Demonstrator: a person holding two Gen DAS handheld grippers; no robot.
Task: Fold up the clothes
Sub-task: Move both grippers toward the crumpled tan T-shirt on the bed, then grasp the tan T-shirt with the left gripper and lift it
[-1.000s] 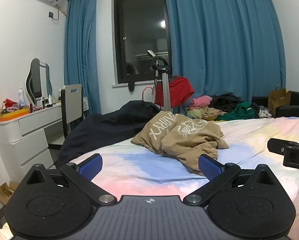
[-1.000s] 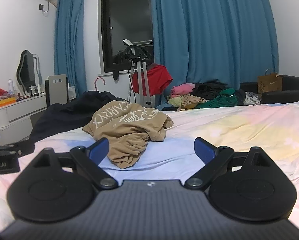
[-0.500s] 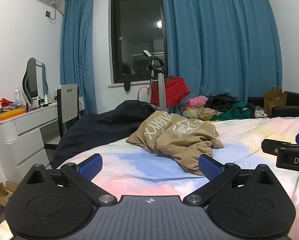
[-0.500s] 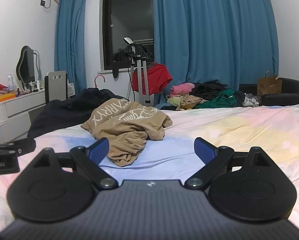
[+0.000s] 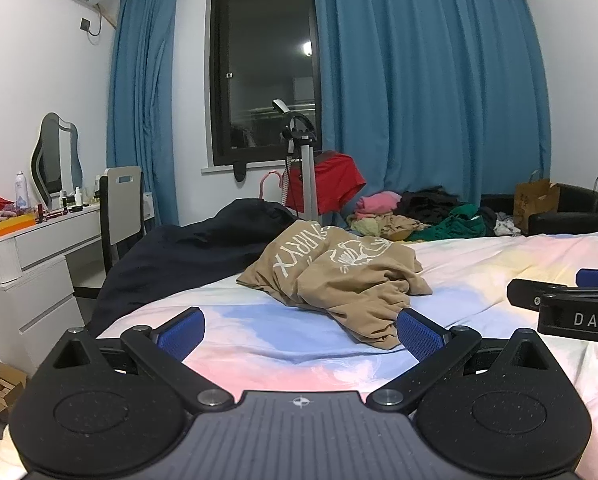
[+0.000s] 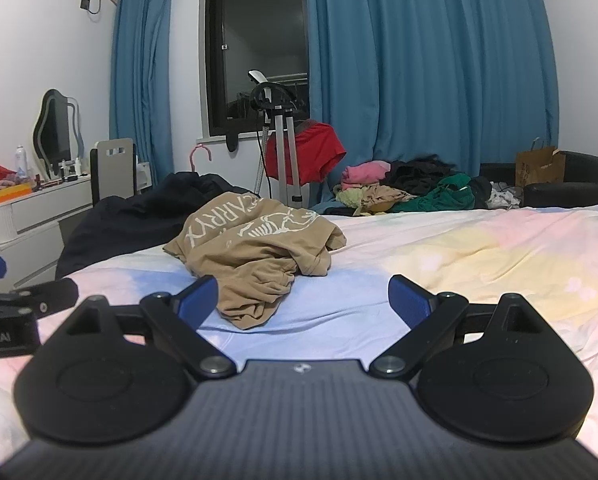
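Observation:
A crumpled tan T-shirt (image 5: 339, 276) (image 6: 259, 248) with white print lies in a heap on the pastel bedsheet (image 5: 259, 328) (image 6: 459, 248). My left gripper (image 5: 301, 330) hovers low over the sheet just short of the shirt's near edge, open and holding nothing. My right gripper (image 6: 303, 302) is also open and empty, with the shirt's near fold just beyond its left finger. Each gripper shows at the edge of the other's view: the right one (image 5: 567, 300) and the left one (image 6: 15, 308).
A dark garment (image 5: 187, 252) is spread on the bed's far left. Beyond the bed stand a white dresser (image 5: 31, 264), a chair (image 5: 123, 204), a garment steamer stand (image 5: 307, 176) with a red top, a pile of clothes (image 5: 419, 220) and a black sofa (image 5: 571, 212).
Both grippers have dropped slightly and moved a little closer to the shirt. Their jaws stay open and the shirt has not moved.

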